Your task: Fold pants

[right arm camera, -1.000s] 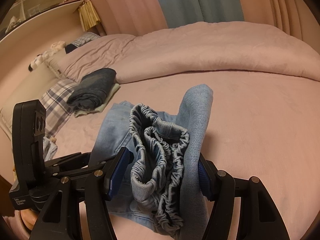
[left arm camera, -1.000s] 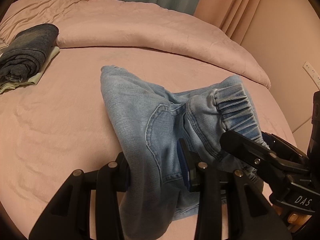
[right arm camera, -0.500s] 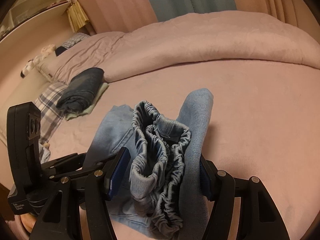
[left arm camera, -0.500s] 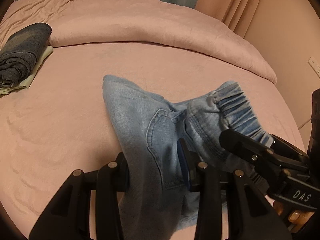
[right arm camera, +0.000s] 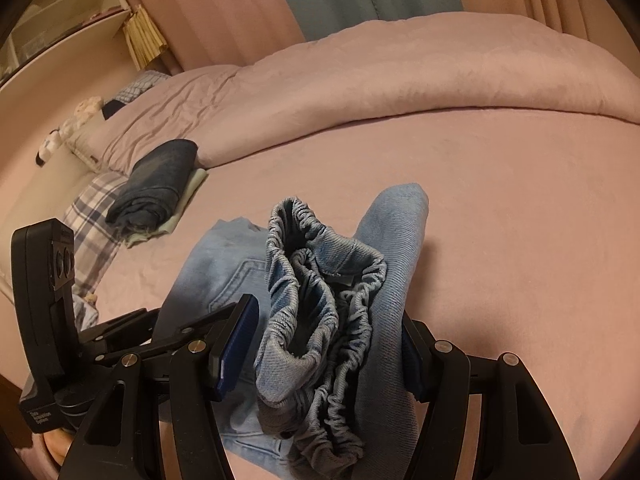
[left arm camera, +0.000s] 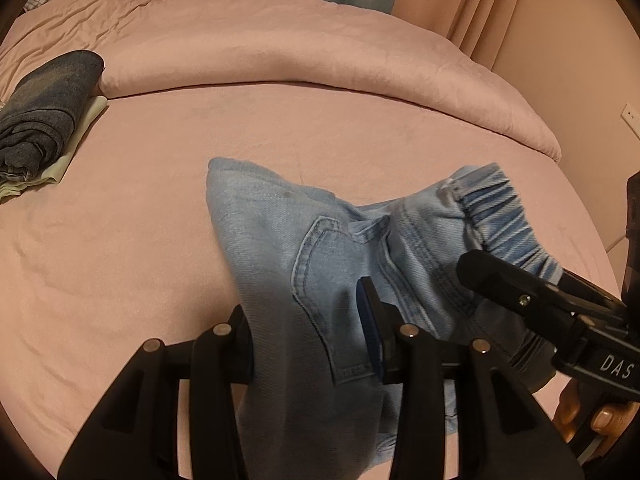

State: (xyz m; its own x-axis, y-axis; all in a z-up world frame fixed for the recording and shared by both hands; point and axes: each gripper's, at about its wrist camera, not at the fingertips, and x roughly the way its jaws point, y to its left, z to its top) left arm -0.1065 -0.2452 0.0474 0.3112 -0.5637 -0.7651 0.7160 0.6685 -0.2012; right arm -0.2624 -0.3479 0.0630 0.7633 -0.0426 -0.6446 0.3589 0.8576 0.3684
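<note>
The light blue denim pants (left arm camera: 280,240) are bunched into a fold and held just above the pink bed sheet (left arm camera: 120,240). My left gripper (left arm camera: 306,312) has the pocket side of the fold between its pads. Its jaws are easing open while the cloth still fills the gap. My right gripper (right arm camera: 326,312) is shut on the gathered elastic waistband (right arm camera: 312,264), with a denim layer draped over its right finger. The right gripper (left arm camera: 520,296) shows at the right of the left wrist view, a person's fingers below it. The left gripper (right arm camera: 140,340) shows at lower left of the right wrist view.
A folded dark jeans stack (left arm camera: 44,108) on a pale cloth lies at the far left of the bed. A rolled pink duvet (left arm camera: 320,48) runs along the back. A plaid pillow (right arm camera: 92,216) lies at the left. Curtains and a wall outlet (left arm camera: 630,114) stand behind.
Both grippers have carried the pants a little forward and lower over the sheet. The hold on the cloth looks the same on both sides.
</note>
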